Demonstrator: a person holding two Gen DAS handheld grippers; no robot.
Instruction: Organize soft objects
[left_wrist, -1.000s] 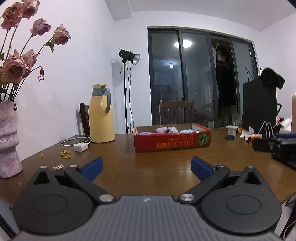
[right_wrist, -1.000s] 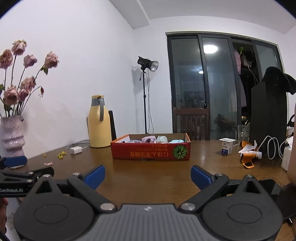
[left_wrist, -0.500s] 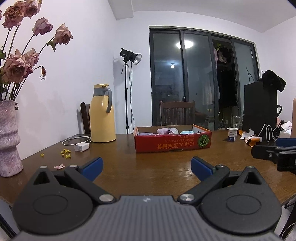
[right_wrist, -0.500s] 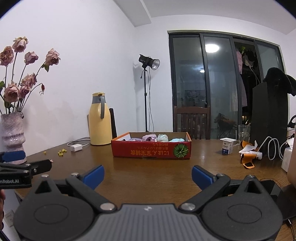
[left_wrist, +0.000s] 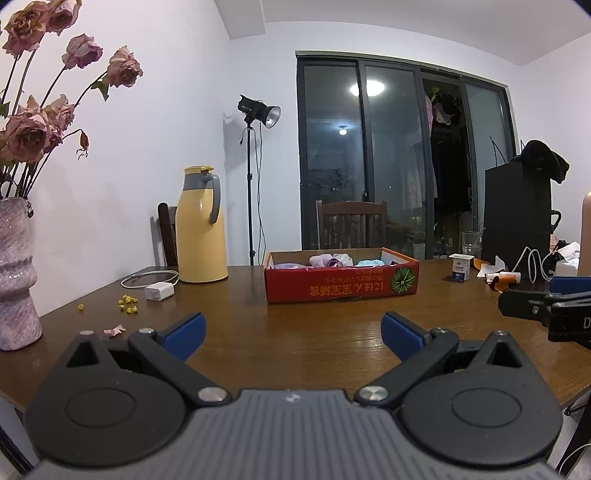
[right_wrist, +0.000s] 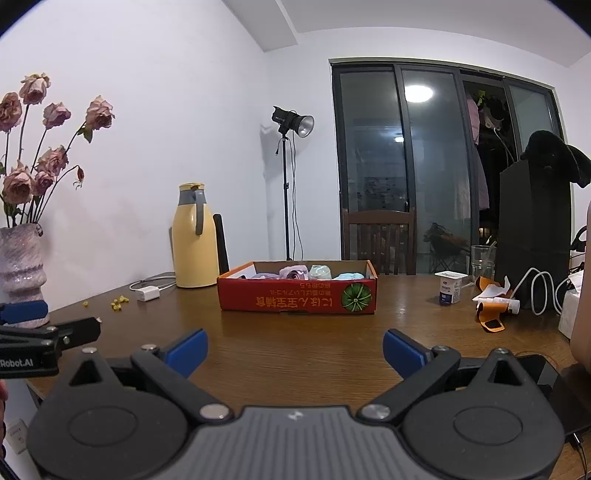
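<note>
- Here, at the far left, a vase of dried roses (left_wrist: 16, 273) is standing on the wooden table (left_wrist: 295, 339), with a yellow flask (left_wrist: 201, 236) and a white charger (left_wrist: 159, 291) sitting further along.
- The left gripper (left_wrist: 291, 326) is hovering low over the near edge of the table, its blue-tipped fingers spread wide and gripping nothing.
- The red cardboard box (left_wrist: 341, 286) is sitting straight ahead of both grippers, well apart from them across bare wood.
- The soft objects (left_wrist: 334, 260), small pastel bundles in lilac, white and pale blue, are lying inside that box; their exact number is too small to tell.
- The right gripper (right_wrist: 293, 349) is hovering beside the left one, its fingers likewise splayed and empty.
- The scene is fitting two readings: bundles waiting to be sorted inside the box, or bundles already tidied into it.
- Any reach into the box is asking for a high approach over the near wall, since the bundles are sitting below its rim and would squash easily.
- At the right, a yoghurt cup (right_wrist: 448, 287), a glass (right_wrist: 483, 262) and white cables (right_wrist: 539, 291) are crowding the table.
</note>
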